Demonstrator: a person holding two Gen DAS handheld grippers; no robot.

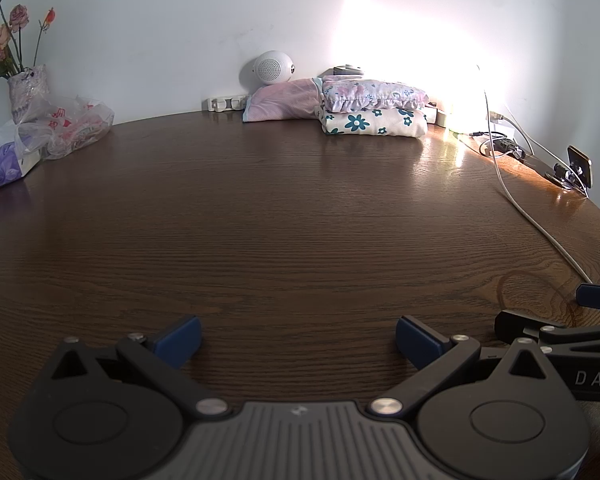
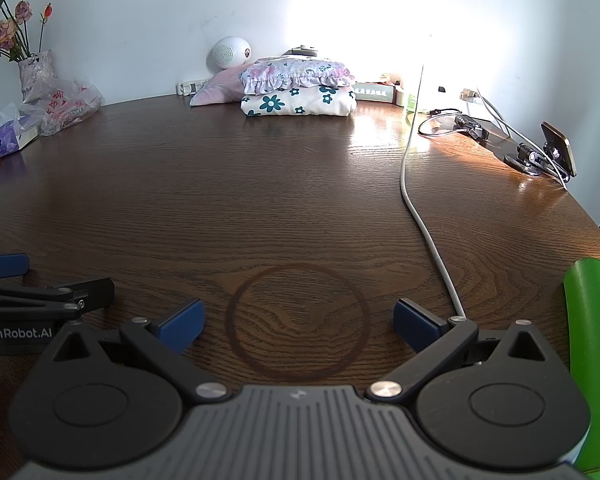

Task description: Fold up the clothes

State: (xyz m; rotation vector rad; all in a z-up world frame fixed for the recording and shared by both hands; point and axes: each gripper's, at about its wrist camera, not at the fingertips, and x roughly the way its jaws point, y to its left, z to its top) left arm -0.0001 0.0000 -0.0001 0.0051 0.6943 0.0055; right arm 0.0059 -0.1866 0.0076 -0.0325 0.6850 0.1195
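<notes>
Pale wall behind, w/ a hard sun patch blowing out the right part of it; dark wood-grain tabletop [image 1: 284, 208] fills most of the view. Folded clothes [image 1: 374, 106] sit at the far edge against the wall, a bit right of centre: a white piece w/ teal flowers at the bottom, a ruffled pink-floral piece stacked on it, and a pink bundle [image 1: 282, 102] touching them on the left. A round white speaker [image 1: 269, 67] stands just behind that bundle.

Far left: vase of dried roses [image 1: 28, 88], a crumpled plastic bag [image 1: 66, 126] in front of it, and a tissue pack [image 1: 2, 170] beside the bag. Far right: phone on a stand [image 2: 556, 148], some adapters, and a grey cable [image 2: 412, 200] running from the wall down toward the near edge. A dark ring stain [image 2: 298, 322] marks the wood near the front.

Left gripper [image 1: 298, 338] is low over the near tabletop, fingers spread wide, nothing btwn them, only bare wood. Right gripper [image 2: 298, 320] sits just beside it, fingers also wide apart, straddling the ring stain, holding nothing. Both are well apart from the clothes. Something bright green [image 2: 588, 340] shows at the right edge by the right gripper; can't tell what it is.
</notes>
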